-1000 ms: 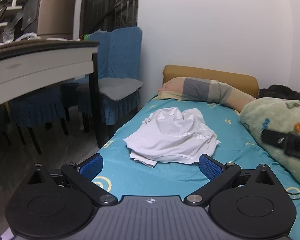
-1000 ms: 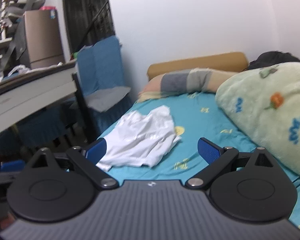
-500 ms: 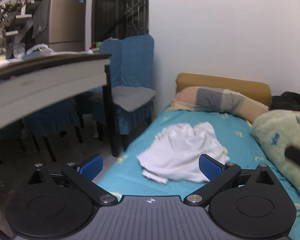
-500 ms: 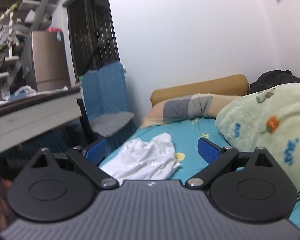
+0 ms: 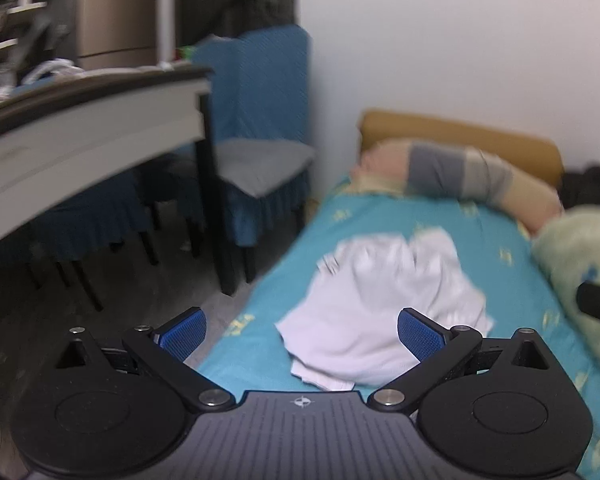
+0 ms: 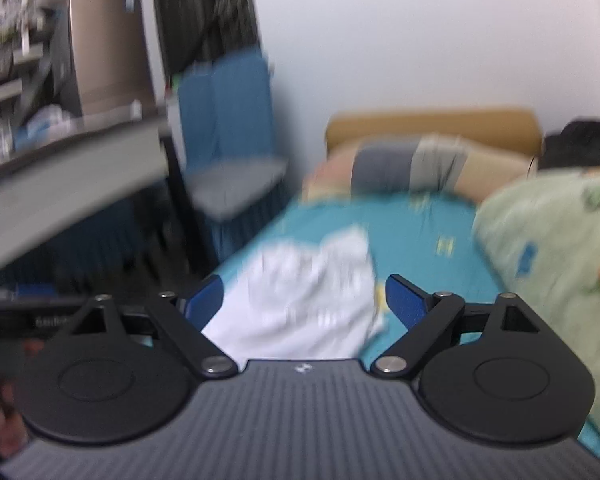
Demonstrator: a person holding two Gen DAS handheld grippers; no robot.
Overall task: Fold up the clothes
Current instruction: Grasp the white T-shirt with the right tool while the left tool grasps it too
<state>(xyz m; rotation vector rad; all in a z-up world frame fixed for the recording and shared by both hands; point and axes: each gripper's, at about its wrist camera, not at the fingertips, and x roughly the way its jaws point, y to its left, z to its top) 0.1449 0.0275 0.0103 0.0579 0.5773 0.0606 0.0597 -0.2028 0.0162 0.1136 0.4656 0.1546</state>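
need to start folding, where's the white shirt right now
In both wrist views the white shirt lies crumpled on the teal bedsheet, near the bed's left edge, short of the striped pillow and left of the green blanket.

- Left gripper point(image 5: 302, 330) held above the bed, jaws spread wide and empty.
- Right gripper point(image 6: 305, 300), jaws just narrowing, nothing between them.

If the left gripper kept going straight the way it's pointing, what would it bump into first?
Probably the crumpled white garment on the teal bedsheet: it lies between and ahead of the open left gripper. Blur makes depth uncertain.
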